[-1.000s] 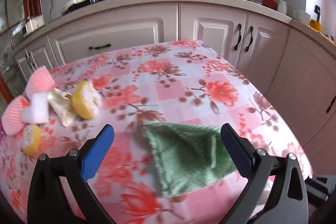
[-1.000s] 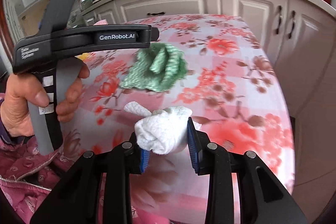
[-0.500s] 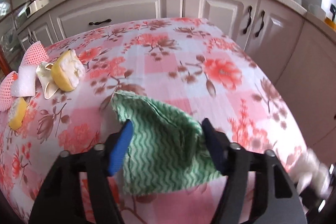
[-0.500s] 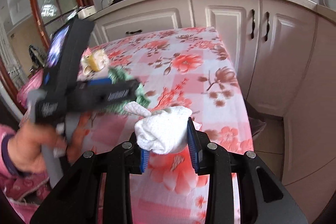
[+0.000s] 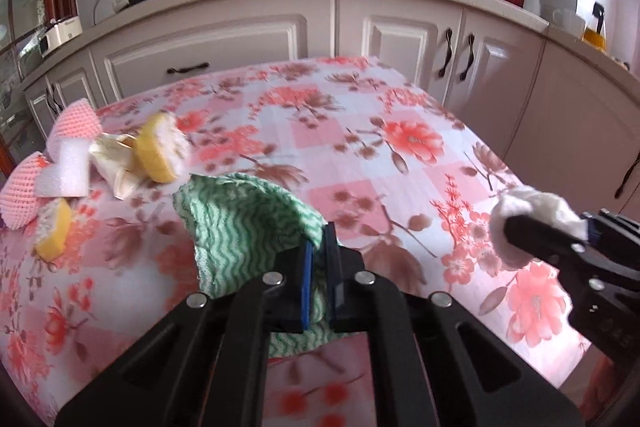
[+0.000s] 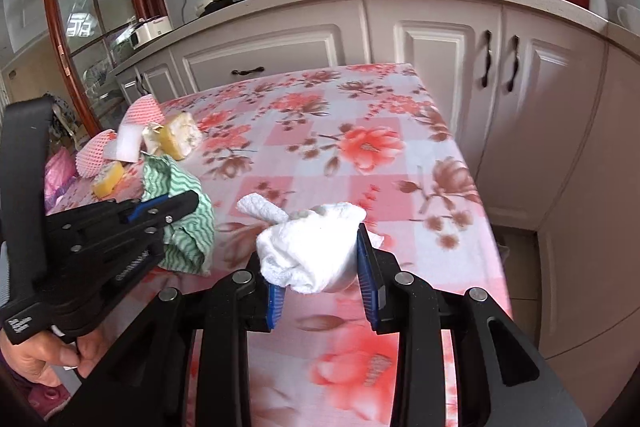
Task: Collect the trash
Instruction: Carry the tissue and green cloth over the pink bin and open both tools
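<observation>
Nearest us, our right gripper clamps a wad of white paper towel above the floral tablecloth. Our left gripper, its jaws having just closed, pinches the green wavy cloth. Farther left lie yellow peels and pink foam nets.
</observation>
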The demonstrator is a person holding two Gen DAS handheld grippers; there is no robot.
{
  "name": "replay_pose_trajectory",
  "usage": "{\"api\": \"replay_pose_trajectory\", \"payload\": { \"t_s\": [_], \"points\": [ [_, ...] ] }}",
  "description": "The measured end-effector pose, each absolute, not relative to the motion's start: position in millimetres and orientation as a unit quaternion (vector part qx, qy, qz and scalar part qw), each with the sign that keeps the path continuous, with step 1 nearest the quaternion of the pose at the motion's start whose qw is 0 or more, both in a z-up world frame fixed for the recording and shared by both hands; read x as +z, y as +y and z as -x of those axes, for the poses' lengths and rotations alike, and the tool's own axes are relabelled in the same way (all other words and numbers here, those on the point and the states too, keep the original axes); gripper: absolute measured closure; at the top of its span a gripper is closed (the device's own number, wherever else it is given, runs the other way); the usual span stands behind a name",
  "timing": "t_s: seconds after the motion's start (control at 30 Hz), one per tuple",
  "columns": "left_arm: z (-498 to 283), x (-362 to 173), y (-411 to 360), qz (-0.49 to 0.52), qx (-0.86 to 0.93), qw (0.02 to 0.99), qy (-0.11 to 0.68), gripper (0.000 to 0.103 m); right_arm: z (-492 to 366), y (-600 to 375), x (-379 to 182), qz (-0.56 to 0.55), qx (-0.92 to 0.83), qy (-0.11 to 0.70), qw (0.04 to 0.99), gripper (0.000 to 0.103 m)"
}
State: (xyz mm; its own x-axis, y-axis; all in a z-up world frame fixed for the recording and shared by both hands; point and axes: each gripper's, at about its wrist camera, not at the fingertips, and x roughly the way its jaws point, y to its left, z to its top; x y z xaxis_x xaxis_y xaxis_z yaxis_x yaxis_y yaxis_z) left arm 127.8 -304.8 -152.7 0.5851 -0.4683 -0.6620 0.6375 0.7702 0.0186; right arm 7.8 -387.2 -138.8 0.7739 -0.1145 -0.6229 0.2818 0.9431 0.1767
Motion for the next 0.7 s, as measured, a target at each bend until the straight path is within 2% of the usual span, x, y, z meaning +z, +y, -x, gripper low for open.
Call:
{"api": "replay_pose_trajectory", "payload": {
  "t_s": [0.33, 0.7],
  "points": [
    [-144, -124, -215, -0.112, -0.282, 0.905, 0.297, 0.097, -65, -320, -119, -0.092, -0.055, 0.316, 0.943, 0.072],
    [-177, -108, -93, -0.094, -0.207, 0.933, 0.279, 0.097, -149, -204, -100, -0.027, 0.065, 0.325, 0.943, 0.072]
  ]
}}
